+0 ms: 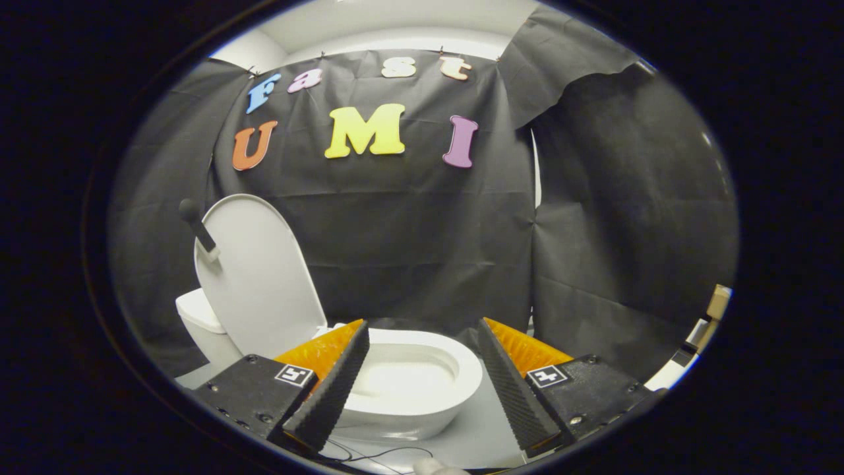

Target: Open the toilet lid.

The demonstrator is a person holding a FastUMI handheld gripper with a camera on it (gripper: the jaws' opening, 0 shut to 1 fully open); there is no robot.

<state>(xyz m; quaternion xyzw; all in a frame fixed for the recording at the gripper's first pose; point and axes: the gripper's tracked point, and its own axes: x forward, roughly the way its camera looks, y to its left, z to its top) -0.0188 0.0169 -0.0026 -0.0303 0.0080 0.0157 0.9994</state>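
A: What is farthest left?

B: At about nine o'clock a white toilet tank (198, 316) sits low against the black cloth wall (422, 251). Just beside it the lid (254, 264) stands raised, nearly upright and leaning back toward the tank. A dark handle (196, 227) sticks out from the lid's upper left edge, pointing to about eleven o'clock.

A: And moving right?

B: The white bowl (409, 376) lies open at about six o'clock, on a pale grey floor (481, 429). Its hollow sits between the two fingers and just ahead of them.

A: What is the gripper doing?

B: The gripper (422, 330) is spread wide, holding nothing. Its left finger (333, 389), black ribbed foam with orange behind it, overlaps the bowl's left rim in the view; I cannot tell whether it touches. The right finger (511, 389) stands apart from the bowl, at about five o'clock.

A: Anything farther right?

B: More black cloth, and at four o'clock a small tan and white object (709, 316), too small to identify.
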